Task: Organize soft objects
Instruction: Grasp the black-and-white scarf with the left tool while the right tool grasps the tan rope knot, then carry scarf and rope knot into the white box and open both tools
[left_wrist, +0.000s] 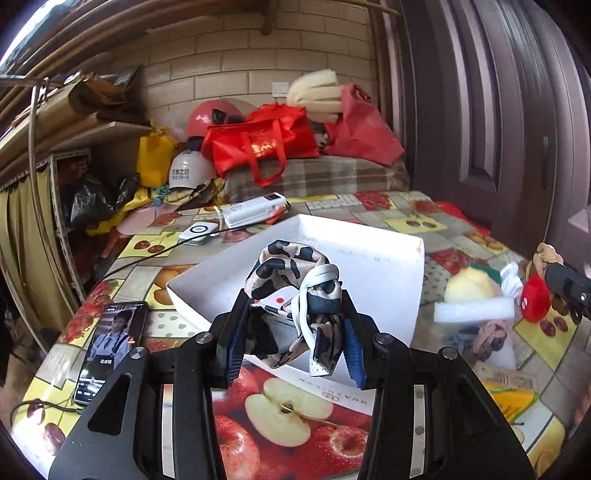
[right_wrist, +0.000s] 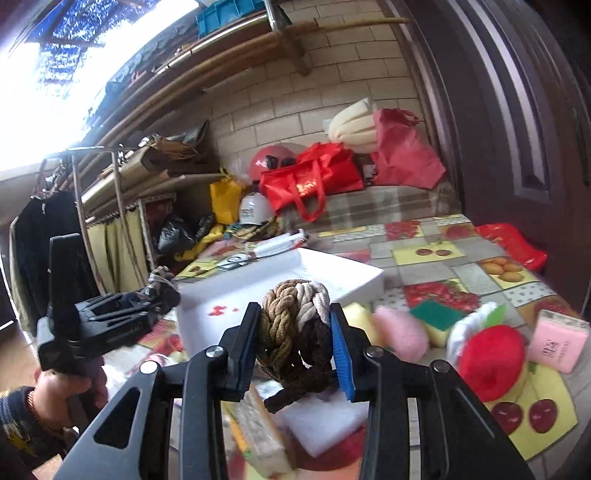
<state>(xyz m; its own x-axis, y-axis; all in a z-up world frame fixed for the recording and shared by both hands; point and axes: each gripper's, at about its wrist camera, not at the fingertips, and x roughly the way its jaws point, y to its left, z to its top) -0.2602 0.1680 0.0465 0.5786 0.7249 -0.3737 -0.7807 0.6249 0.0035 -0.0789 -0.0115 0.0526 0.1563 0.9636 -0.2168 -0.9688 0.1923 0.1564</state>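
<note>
Left gripper (left_wrist: 295, 332): jaws pinched on a leopard-print scarf (left_wrist: 295, 288) with a white band, bunched and held over the near edge of the white box (left_wrist: 388, 258). Box front wall carries lettering, upside down from this camera; it seems to read HUAZHIYUN, not certain. Fruit-print tablecloth (left_wrist: 277, 424) underneath. Phone (left_wrist: 110, 350) lies left of the box, screen lit with a man's figure and small Chinese text, too small to read.

Right gripper (right_wrist: 293, 332): jaws pressed against a braided rope bundle (right_wrist: 295, 321) in tan, cream and dark brown, raised above the table. Only this view shows a pink packet (right_wrist: 557, 345) with unreadable characters, a pink puff (right_wrist: 399, 332), a green-topped sponge (right_wrist: 437, 317). Red plush (right_wrist: 491, 354) shows in both views.
</note>
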